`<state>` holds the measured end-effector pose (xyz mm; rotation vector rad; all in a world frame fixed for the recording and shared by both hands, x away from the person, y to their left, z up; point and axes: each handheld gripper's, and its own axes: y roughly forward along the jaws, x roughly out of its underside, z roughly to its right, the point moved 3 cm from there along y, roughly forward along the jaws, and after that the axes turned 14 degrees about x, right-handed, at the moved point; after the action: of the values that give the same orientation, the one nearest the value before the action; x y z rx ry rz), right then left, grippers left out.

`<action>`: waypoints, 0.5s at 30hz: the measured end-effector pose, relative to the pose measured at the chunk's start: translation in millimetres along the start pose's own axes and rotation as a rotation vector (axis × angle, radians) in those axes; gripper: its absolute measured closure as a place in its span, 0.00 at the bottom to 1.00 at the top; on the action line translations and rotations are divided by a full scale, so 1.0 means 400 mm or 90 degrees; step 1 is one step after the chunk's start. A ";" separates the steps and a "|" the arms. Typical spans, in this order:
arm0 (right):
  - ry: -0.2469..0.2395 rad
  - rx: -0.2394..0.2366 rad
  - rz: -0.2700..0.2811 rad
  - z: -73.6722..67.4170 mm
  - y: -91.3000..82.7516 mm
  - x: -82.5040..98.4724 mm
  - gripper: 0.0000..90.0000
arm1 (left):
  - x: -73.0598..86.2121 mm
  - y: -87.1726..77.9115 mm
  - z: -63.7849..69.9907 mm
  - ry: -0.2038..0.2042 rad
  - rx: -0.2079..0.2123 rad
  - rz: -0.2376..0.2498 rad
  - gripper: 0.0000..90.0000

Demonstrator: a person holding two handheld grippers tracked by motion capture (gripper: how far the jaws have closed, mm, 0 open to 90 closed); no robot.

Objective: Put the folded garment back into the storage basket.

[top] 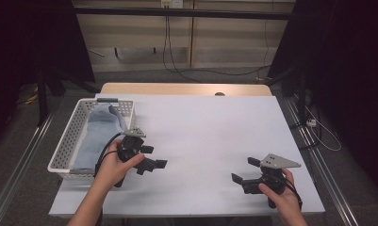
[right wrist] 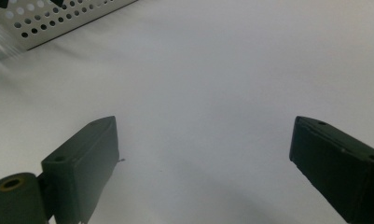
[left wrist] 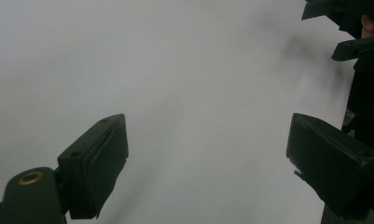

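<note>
white table (top: 210, 136) | dark room | basket (top: 69, 136) at left edge

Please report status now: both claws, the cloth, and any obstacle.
Left claw open, empty. Right claw open, empty. Blue cloth lies in white basket. White table between claws bare.

a white perforated basket (top: 69, 136) sits at the tabletop's (top: 210, 127) left edge with a grey-blue cloth (top: 98, 134) lying inside. the left gripper (top: 154, 157) hovers just beside the basket's right wall, jaws apart — the right gripper (top: 244, 170) sits near the front right corner, jaws apart, nothing between them.
</note>
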<state>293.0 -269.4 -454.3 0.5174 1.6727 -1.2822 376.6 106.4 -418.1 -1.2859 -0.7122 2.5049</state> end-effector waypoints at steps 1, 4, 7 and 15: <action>0.000 0.000 0.000 0.000 0.000 0.000 0.08 | 0.002 0.003 0.001 0.002 0.002 0.005 0.14; -0.001 0.000 0.001 0.000 0.000 0.000 0.08 | 0.007 0.005 0.001 0.005 0.003 0.006 0.14; -0.002 -0.001 0.002 0.000 -0.002 0.000 0.08 | 0.012 0.005 0.001 0.011 0.003 0.004 0.14; -0.003 0.000 0.003 0.003 -0.006 0.002 0.08 | 0.033 0.005 0.005 0.021 0.014 0.006 0.14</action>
<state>291.2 -271.3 -453.7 0.5171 1.6667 -1.2782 367.1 109.6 -427.2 -1.3224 -0.6707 2.4856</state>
